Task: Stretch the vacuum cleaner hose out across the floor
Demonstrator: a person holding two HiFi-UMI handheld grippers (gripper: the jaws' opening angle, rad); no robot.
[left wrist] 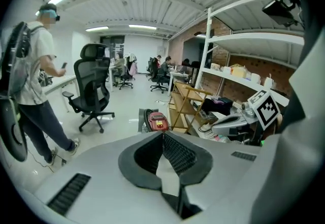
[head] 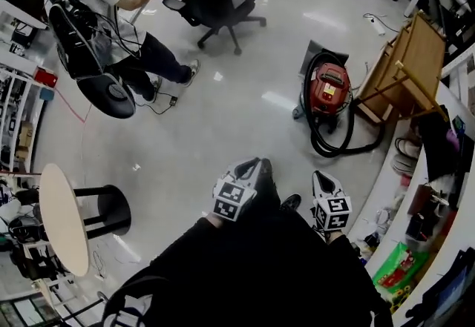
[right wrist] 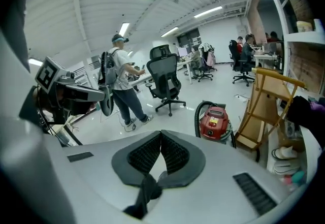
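Found left gripper (head: 256, 164) near, low centre, jaws pressed together on nothing. Found right gripper (head: 320, 176) just right of it, likewise closed, empty. Judged best: approach, open wide, clamp hose (head: 324, 146) near free end, pull away low, clear of slanted wooden rack (head: 415, 58). Noted hose black, round, coiled around red hard-shelled vacuum cleaner (head: 329, 87), farther right, on smooth glossy floor (head: 223, 118).

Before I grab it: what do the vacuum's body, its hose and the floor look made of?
Red canister vacuum cleaner: likely moulded plastic, slightly glossy, light glinting on top. Black looped hose: flexible plastic or rubber, matt, judging by its soft curves. Pale grey floor: smooth hard coating, polished, mirroring ceiling lights.
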